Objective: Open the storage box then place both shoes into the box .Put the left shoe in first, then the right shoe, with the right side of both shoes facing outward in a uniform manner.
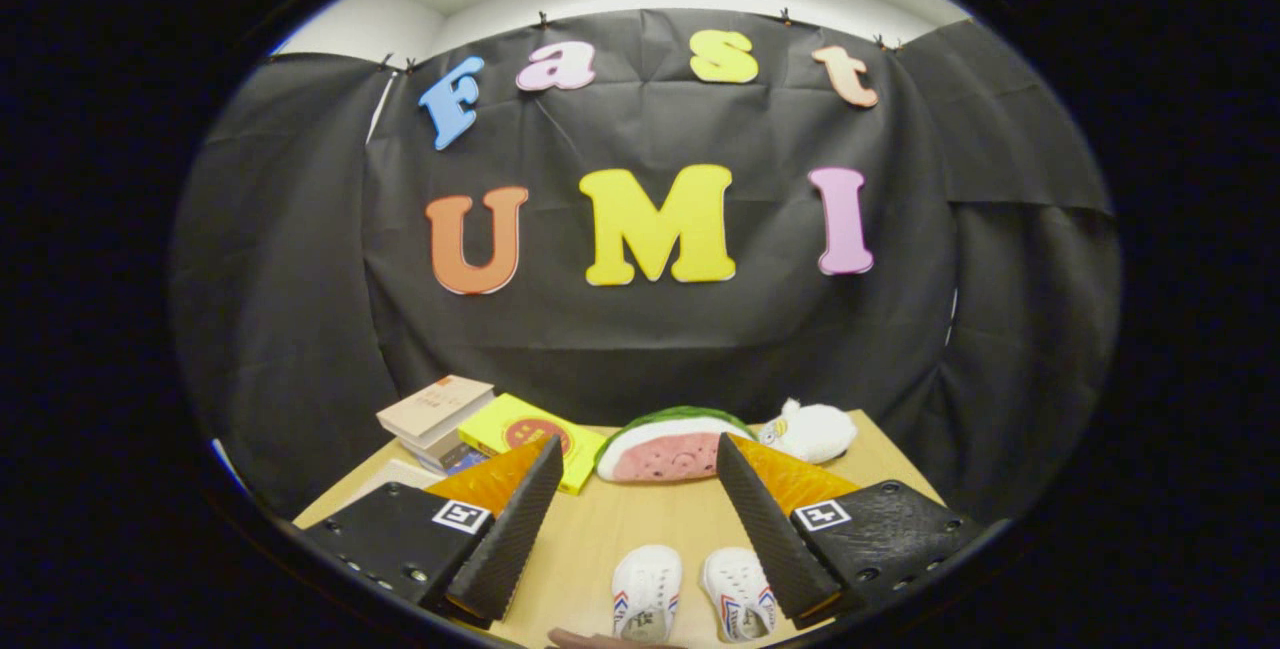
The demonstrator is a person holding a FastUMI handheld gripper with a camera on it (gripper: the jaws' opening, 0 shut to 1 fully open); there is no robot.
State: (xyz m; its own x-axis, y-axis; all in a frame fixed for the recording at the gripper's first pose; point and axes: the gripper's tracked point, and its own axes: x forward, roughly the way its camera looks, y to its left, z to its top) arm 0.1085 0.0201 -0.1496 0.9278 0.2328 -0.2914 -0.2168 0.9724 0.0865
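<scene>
The tool hangs spread wide above the pale wooden tabletop, holding nothing. Between its fingers, low down, stand two small white canvas shoes side by side. Beyond them lies a watermelon-slice plush cushion.

The right shoe has its outer side hidden behind the gripper's right finger, and both it and the left shoe are cut off at the heel. A sliver of a hand shows beneath them, mostly cut off. The left finger covers a corner of the yellow book. The book stack's lower volumes are too small to tell apart.
</scene>
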